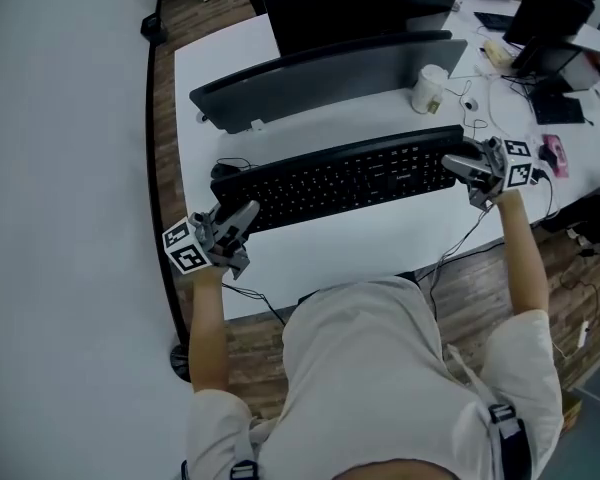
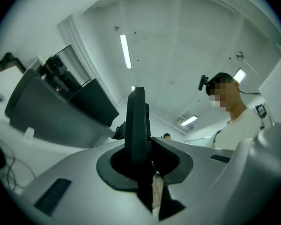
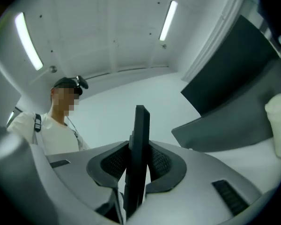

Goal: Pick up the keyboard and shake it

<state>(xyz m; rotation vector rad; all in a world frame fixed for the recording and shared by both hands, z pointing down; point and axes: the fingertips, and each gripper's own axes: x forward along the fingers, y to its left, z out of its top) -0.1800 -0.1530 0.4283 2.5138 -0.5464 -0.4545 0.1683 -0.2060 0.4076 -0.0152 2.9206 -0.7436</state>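
Between the fingers [image 2: 108,168] of your left gripper [image 1: 242,218] sits one short end of the black keyboard [image 1: 350,178]. The jaws are drawn in narrow and clamped on its thin edge, a dark pad on either face. Same story on the other side: your right gripper [image 1: 458,166] has its fingers [image 3: 165,165] pinched on the opposite end, and the board stands as a slim dark blade between the pads. So you've got it held at both ends, arms spread wide. The keyboard runs across the white desk [image 1: 380,243] just in front of your chest, keys up. I cannot tell whether it clears the desk. Behind it stands the curved dark monitor [image 1: 320,83], with a white cup [image 1: 429,88] near its right end.
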